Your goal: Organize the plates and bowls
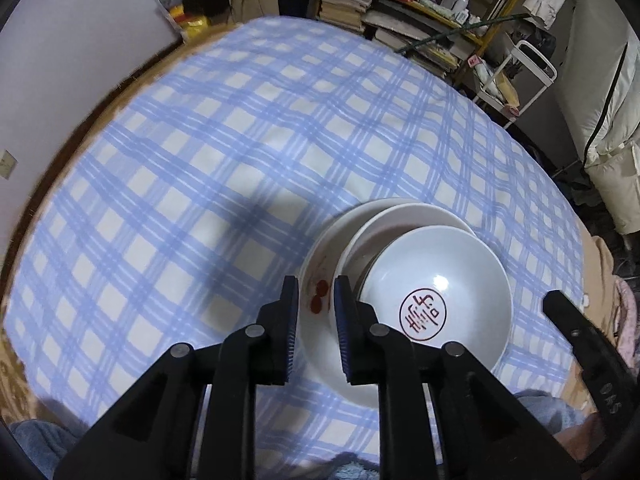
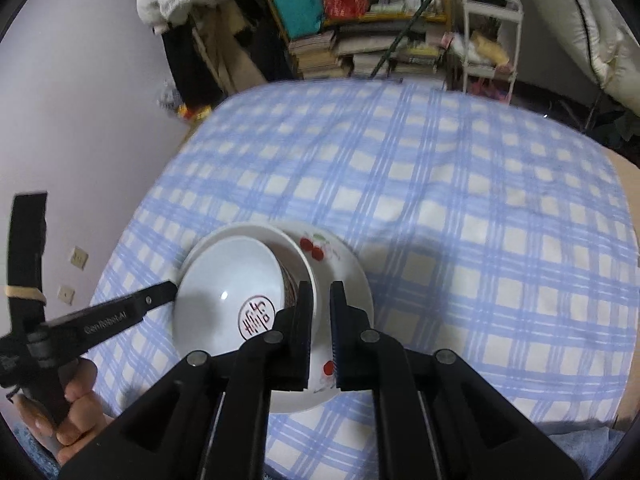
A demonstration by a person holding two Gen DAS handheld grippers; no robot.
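The left tongs (image 1: 316, 300) point steeply down, jaws a little apart with nothing gripped between them. The right tongs (image 2: 320, 304) also tilt down, jaws nearly together and empty. A bare hand (image 2: 70, 412) grips the left handle.

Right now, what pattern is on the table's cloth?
Blue and white checked tablecloth, clearest in the right wrist view.

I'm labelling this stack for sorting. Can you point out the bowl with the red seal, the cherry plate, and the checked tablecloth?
Bowl with the red seal (image 1: 436, 276): left wrist view, on its inner wall.
Cherry plate (image 2: 340, 256): right wrist view, on its rim past the cherries.
Checked tablecloth (image 1: 240, 140): left wrist view, on bare cloth.
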